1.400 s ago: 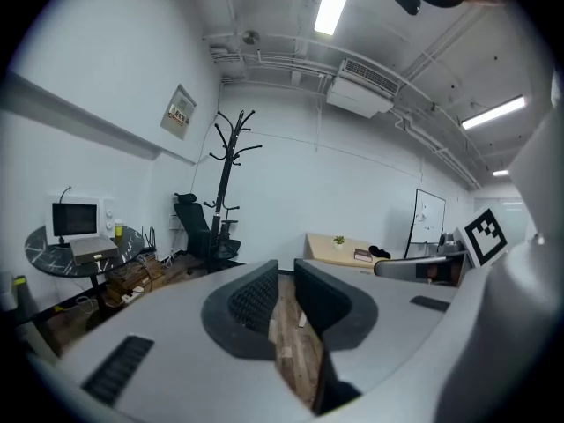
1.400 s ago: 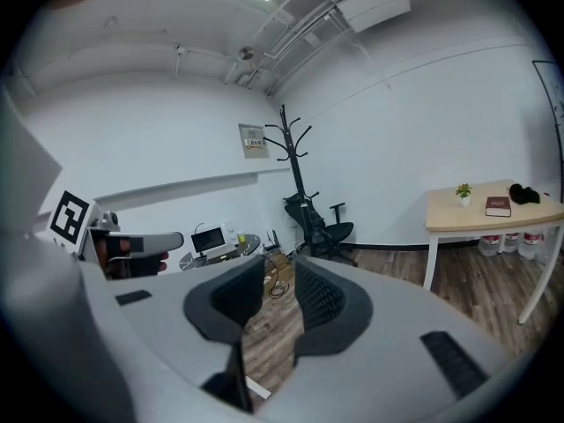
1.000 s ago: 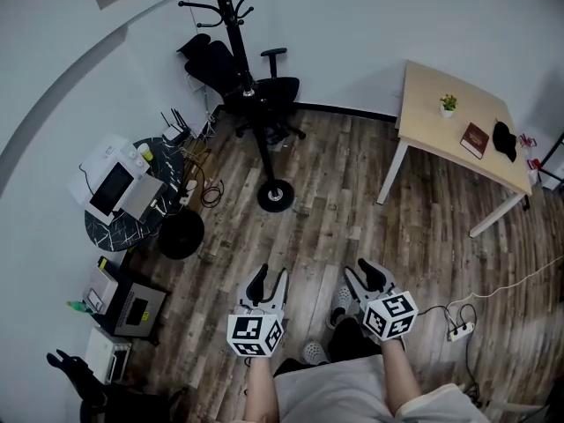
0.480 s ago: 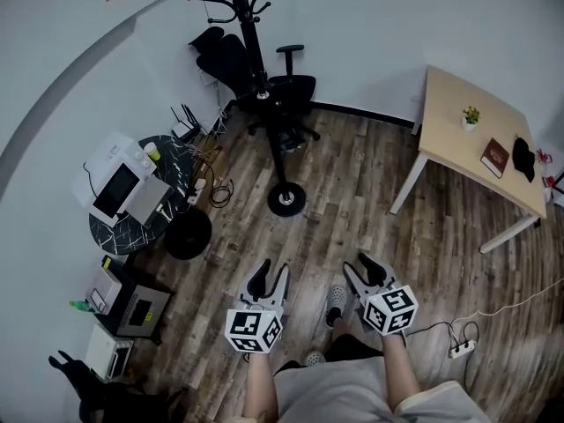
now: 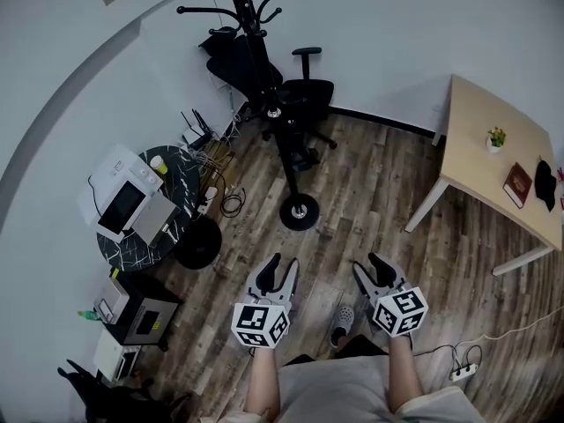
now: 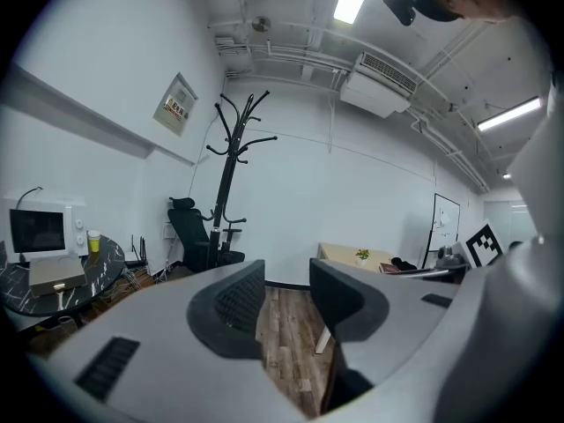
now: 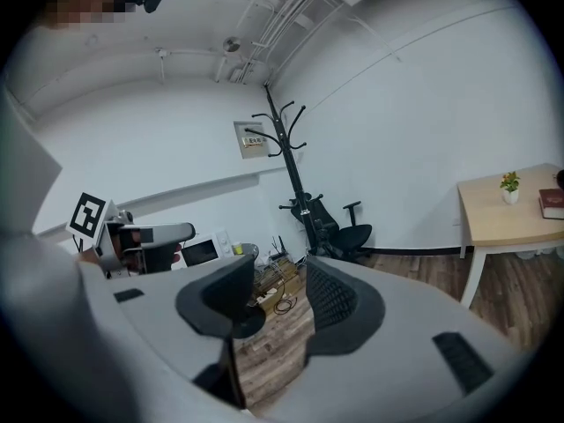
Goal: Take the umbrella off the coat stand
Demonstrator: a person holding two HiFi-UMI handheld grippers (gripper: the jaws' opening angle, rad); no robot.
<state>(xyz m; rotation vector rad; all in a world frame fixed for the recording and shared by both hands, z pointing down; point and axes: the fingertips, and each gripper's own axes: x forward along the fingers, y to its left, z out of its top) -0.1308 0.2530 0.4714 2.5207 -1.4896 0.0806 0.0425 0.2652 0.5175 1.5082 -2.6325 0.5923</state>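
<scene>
Coat stand [image 5: 285, 152] rises at 12 o'clock from both grippers, well apart from them, its round base on the wood floor [image 5: 370, 174]. An umbrella cannot be told apart from the dark pole. Left gripper [image 5: 280, 265] jaws stand wide and empty, just closing slightly. Right gripper [image 5: 370, 264] jaws gape narrower, empty, just opening.

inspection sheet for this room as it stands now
surface: wood-plank floor
job's things: coat stand upright by the wall; umbrella not clearly made out
clutter: office chair behind stand; microwave on round table; plant, book on wooden table
grippers: left gripper, right gripper open, empty, short of stand; left jaws just closed a little, right opened a little
cables: loose cables by round table; power strip at right
surroundings: white walls
</scene>
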